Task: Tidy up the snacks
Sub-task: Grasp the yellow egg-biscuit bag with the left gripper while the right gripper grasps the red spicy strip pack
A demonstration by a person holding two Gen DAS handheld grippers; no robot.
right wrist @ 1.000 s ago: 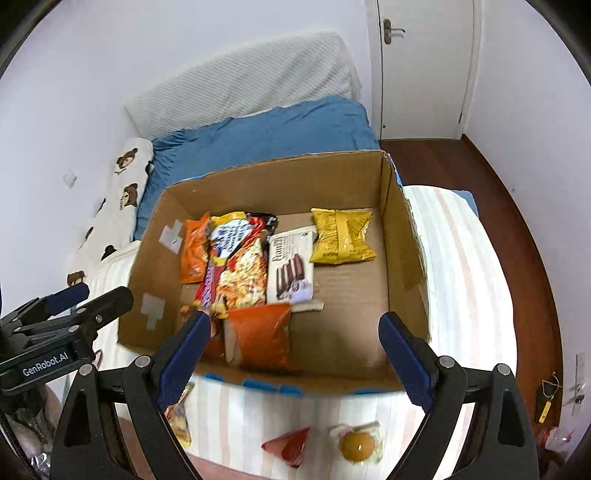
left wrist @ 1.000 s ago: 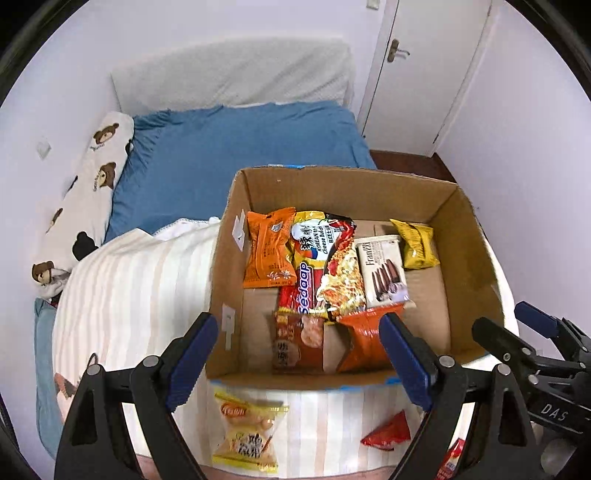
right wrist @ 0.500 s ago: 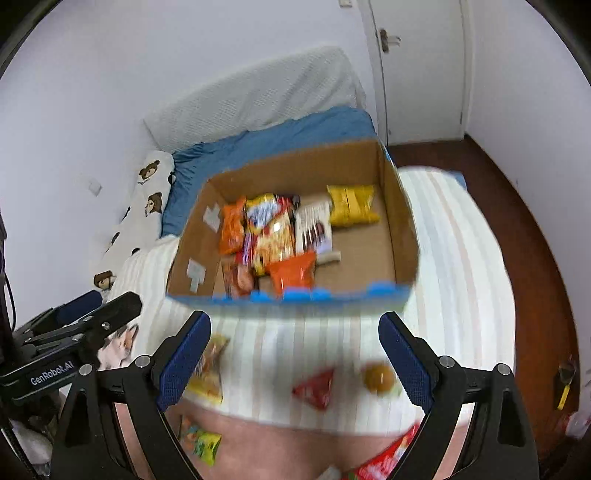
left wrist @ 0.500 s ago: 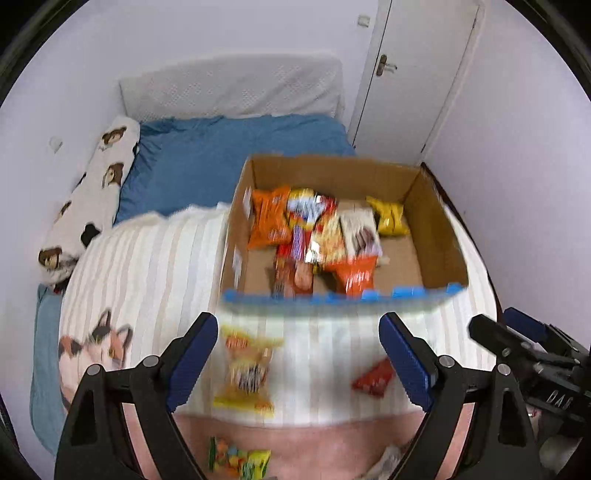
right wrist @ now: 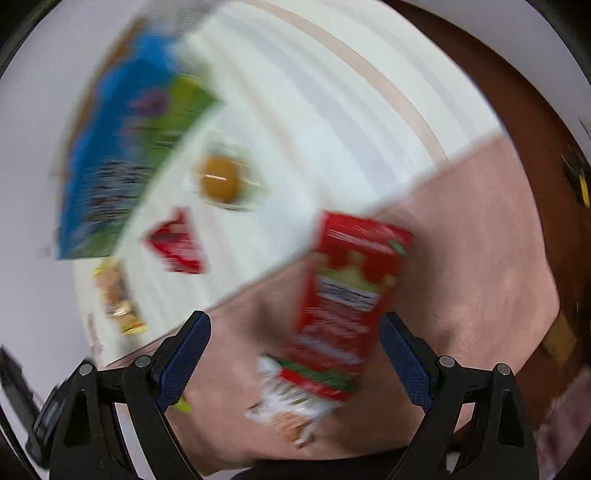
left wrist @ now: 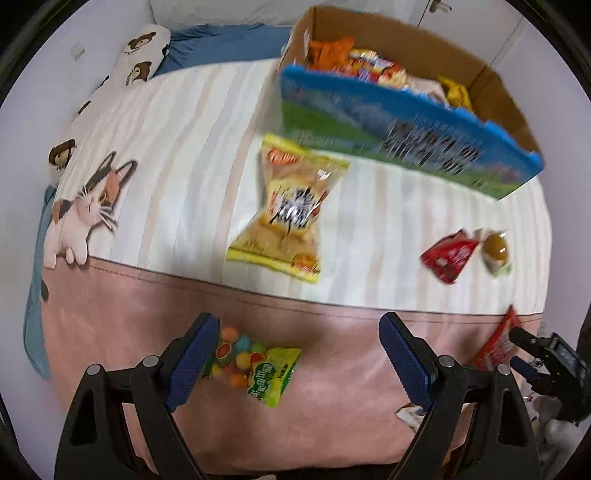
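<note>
Left wrist: both hand-held grippers (left wrist: 295, 354) (right wrist: 293, 349) agape, empty, above candy bag (left wrist: 255, 369).

Home bedroom, bed (left wrist: 155, 122), bear-print pillow (left wrist: 142, 61), door (left wrist: 476, 14)

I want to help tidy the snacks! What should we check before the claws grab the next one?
1. Left claw open and empty: ok.
2. Right claw open and empty: ok.
3. Candy bag sits between the left claw's fingers: ok, though its left end hides behind one finger.
4. Red packet lies ahead of the right claw: ok, but blurred, so its exact edges cannot tell.
5. Room left in the cardboard box: cannot tell, the near wall hides most of the floor.
6. Picture steady enough to aim: not ok in the right wrist view.
</note>
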